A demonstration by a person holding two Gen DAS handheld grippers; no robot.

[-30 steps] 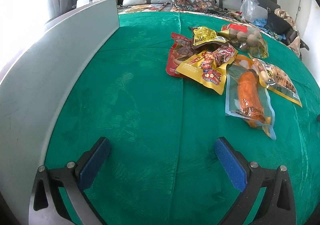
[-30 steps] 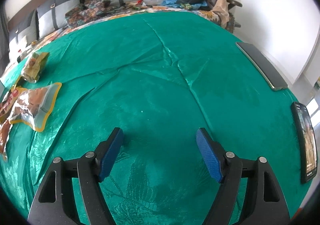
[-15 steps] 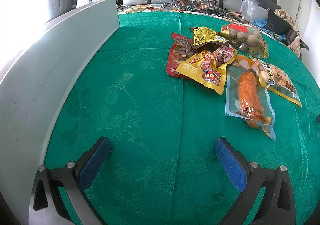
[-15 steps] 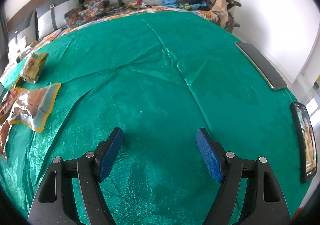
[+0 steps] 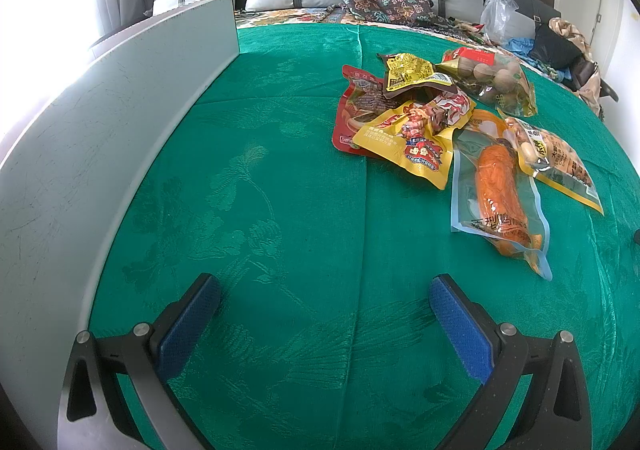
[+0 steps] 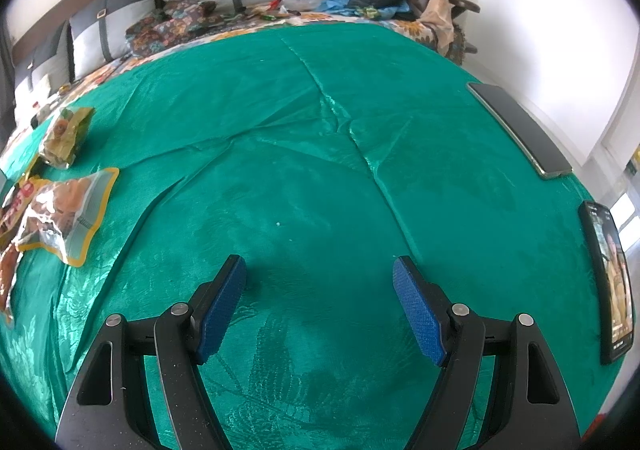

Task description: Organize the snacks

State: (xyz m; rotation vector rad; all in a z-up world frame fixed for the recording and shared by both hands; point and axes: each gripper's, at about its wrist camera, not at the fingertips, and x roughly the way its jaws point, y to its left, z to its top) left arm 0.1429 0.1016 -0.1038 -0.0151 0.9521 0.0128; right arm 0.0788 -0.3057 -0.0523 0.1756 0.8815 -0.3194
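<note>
**Snack pile on green cloth: both grippers waiting, nothing sorted**

Left gripper (image 5: 324, 314): jaws standing wide apart, gripping nothing, hanging over bare green cloth (image 5: 280, 210). Ahead and to its right, well apart from the fingertips, the snack pile is lying in a loose overlapping heap.

Pile contents, nearest first:
- clear pouch with an orange sausage (image 5: 498, 186), lying nearest the right finger;
- yellow cartoon-print packet (image 5: 412, 146), overlapping a red packet (image 5: 360, 106);
- yellow-edged pouch of pale pieces (image 5: 560, 162), farther right;
- brown-and-yellow packet (image 5: 412, 74) and a bag of round brown balls (image 5: 496, 82), at the far end.

Right gripper (image 6: 320, 290): jaws likewise spread, empty, pointing at open cloth. Far to its left, the yellow-edged pouch (image 6: 68, 210) and a crumpled green-gold bag (image 6: 66, 134) are sitting at the view's edge. To its right, a dark slab (image 6: 520, 130) and a lit phone (image 6: 610, 274) are lying along the cloth's edge.

Containers: no bin, tray or basket is showing in either view. A grey-white panel (image 5: 100, 138) is standing upright to the left of the left gripper; whether it is a box wall cannot be told. The pouches themselves are holding their goods, apparently sealed.

Risks, as judged:
- Packets are overlapping, so closing on one is likely to drag or lift a neighbour.
- Slick film may be slipping from the pads if pinched at a thin edge.
- Loose, creased cloth may be bunching into the jaws on a low approach.
- A right-hand sweep could be knocking the phone off the edge.
</note>
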